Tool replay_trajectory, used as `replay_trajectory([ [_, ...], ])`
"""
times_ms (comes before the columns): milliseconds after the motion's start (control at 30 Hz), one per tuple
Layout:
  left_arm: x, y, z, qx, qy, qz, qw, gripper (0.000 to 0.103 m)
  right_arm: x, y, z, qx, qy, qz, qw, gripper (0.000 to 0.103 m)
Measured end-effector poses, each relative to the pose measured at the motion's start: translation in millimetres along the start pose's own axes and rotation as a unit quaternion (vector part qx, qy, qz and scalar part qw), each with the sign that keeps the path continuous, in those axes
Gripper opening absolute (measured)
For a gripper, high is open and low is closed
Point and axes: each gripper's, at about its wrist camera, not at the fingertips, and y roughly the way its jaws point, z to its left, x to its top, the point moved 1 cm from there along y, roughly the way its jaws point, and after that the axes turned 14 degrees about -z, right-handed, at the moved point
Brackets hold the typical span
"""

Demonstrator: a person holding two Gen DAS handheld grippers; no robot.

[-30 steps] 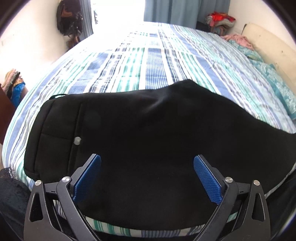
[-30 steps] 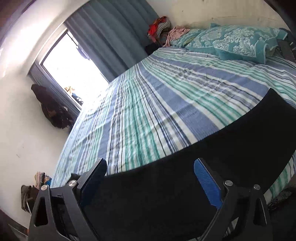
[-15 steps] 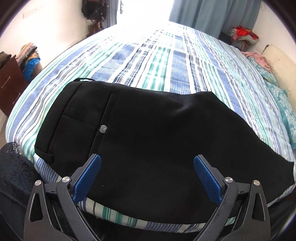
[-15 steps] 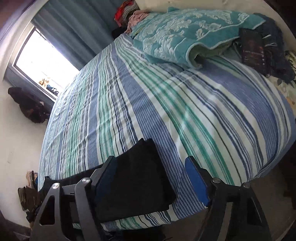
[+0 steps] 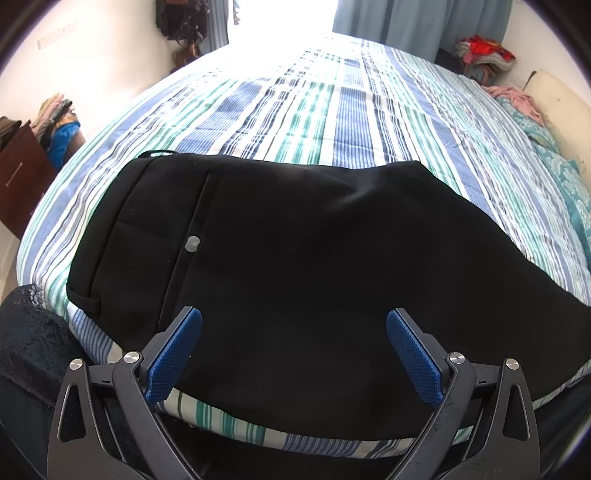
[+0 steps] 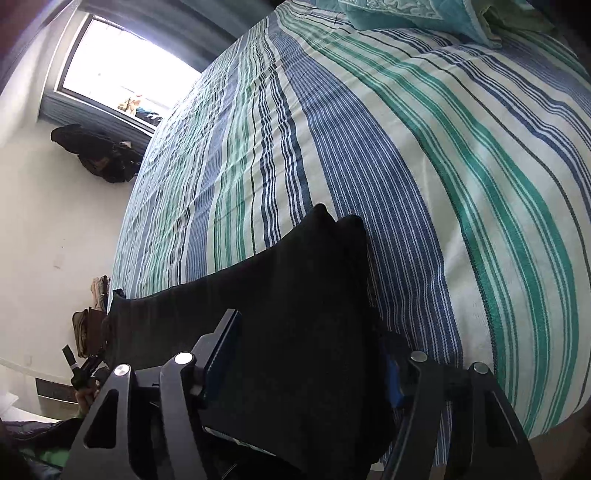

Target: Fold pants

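Note:
Black pants [image 5: 295, 258] lie flat across the near edge of a striped bed [image 5: 332, 110], waistband and a grey button [image 5: 192, 243] at the left, legs running right. My left gripper [image 5: 293, 345] is open and empty, hovering over the pants' near edge. In the right wrist view the leg cuffs [image 6: 325, 258] lie between my right gripper's [image 6: 306, 354] fingers, which straddle the cuff end with the cloth between them. The right blue pad [image 6: 393, 384] is partly hidden by the cloth.
Teal pillows [image 6: 406, 11] lie at the head of the bed, a window [image 6: 122, 74] at the far side. A dark wooden dresser [image 5: 18, 177] with piled clothes stands left of the bed. Dark clothes [image 6: 96, 151] hang on the wall.
My right gripper has moved along the legs to the cuff end and come down over it. My left gripper has drawn back slightly and turned, staying open.

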Motion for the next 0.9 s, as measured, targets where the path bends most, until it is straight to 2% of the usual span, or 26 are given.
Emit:
replay_trajectory([
  [33, -0.3, 1.3, -0.6, -0.002, -0.005, 0.003, 1.0000, 0.101, -1.5, 0.6, -3.8, -0.017, 0.004, 0.004, 1.000, 0.029],
  [100, 0.3, 1.5, -0.6, -0.007, -0.015, 0.003, 0.9999, 0.101, -3.7, -1.3, -7.7, -0.023, 0.029, -0.003, 0.999, 0.022],
  [133, 0.8, 0.2, -1.3, -0.010, -0.016, 0.001, 0.9998, 0.101, -5.2, -3.2, -4.2, -0.023, 0.032, -0.007, 0.999, 0.015],
  [200, 1.6, -2.8, -1.8, -0.015, -0.013, -0.006, 0.9998, 0.101, -7.8, -8.6, 10.1, -0.012, 0.040, -0.020, 0.999, 0.014],
  [267, 1.2, -4.3, -1.2, -0.020, -0.013, -0.011, 0.9996, 0.101, -9.5, -16.8, 32.2, 0.017, 0.050, -0.040, 0.998, 0.014],
  [400, 0.2, -1.4, 3.9, -0.037, -0.033, -0.011, 0.9987, 0.101, -26.8, -24.5, 101.1, 0.123, 0.064, -0.062, 0.988, 0.014],
  [467, -1.2, 0.9, 7.3, -0.045, -0.043, -0.010, 0.9980, 0.101, -41.6, -15.0, 141.6, 0.173, 0.074, -0.061, 0.980, 0.014],
  [567, -3.5, 1.3, 14.3, -0.053, -0.050, -0.014, 0.9973, 0.101, -68.2, 14.1, 204.2, 0.249, 0.105, -0.062, 0.961, 0.013],
  [667, -3.1, -1.6, 25.2, -0.057, -0.065, -0.022, 0.9960, 0.101, -98.2, 53.9, 265.2, 0.284, 0.109, -0.059, 0.951, 0.014],
  [733, -1.5, -3.4, 32.8, -0.065, -0.084, -0.025, 0.9940, 0.101, -118.3, 85.4, 302.6, 0.283, 0.097, -0.058, 0.952, 0.013],
  [800, -1.6, -5.3, 38.3, -0.070, -0.096, -0.027, 0.9925, 0.101, -141.2, 116.0, 337.3, 0.250, 0.067, -0.057, 0.964, 0.014],
  [867, -2.3, -6.7, 39.0, -0.075, -0.098, -0.026, 0.9920, 0.101, -165.9, 145.0, 372.2, 0.190, -0.005, -0.051, 0.981, 0.022],
  [900, -2.9, -7.9, 38.1, -0.078, -0.095, -0.025, 0.9920, 0.101, -178.7, 157.6, 386.2, 0.148, -0.041, -0.044, 0.987, 0.035],
])
